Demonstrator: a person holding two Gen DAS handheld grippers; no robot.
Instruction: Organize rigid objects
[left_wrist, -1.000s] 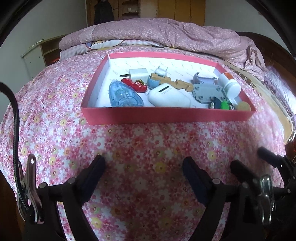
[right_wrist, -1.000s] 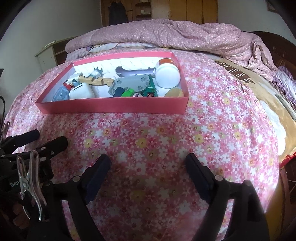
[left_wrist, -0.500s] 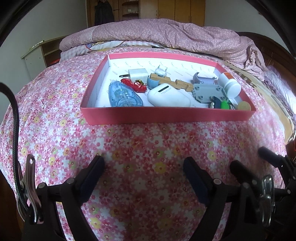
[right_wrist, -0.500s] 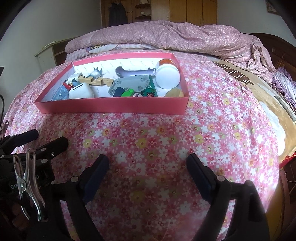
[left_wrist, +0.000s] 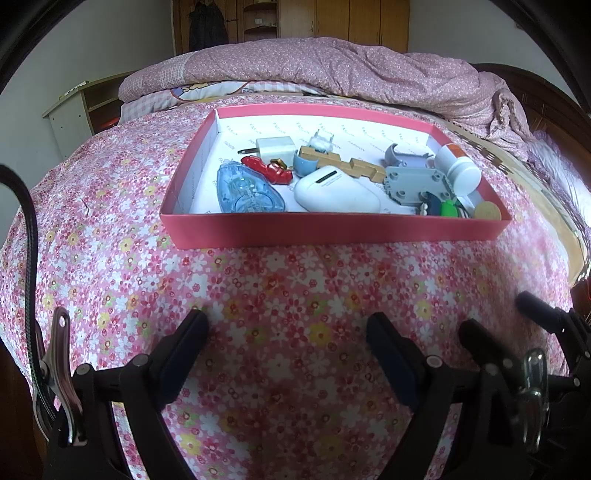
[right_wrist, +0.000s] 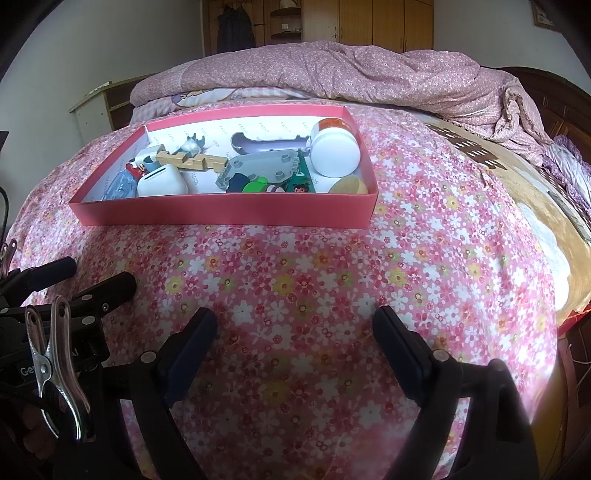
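A pink shallow box (left_wrist: 332, 230) (right_wrist: 221, 214) lies on the flowered bedspread and holds several small items. Among them are a white case (left_wrist: 338, 190) (right_wrist: 162, 181), a blue tape dispenser (left_wrist: 245, 190), a white charger (left_wrist: 275, 147), a wooden block (left_wrist: 347, 164) (right_wrist: 192, 160), a grey plate (left_wrist: 417, 182) (right_wrist: 258, 168) and a white jar (left_wrist: 458, 170) (right_wrist: 334, 147). My left gripper (left_wrist: 288, 328) hangs open over bare bedspread in front of the box, nothing between its fingers. Beside it, my right gripper (right_wrist: 295, 325) is open and empty too.
A folded pink quilt (left_wrist: 332, 70) lies across the far end of the bed. A wooden bedside cabinet (left_wrist: 79, 110) stands at the far left, wardrobes behind. The right gripper's fingers (left_wrist: 535, 306) show at the left view's right edge. The bed's right edge (right_wrist: 565, 258) drops away.
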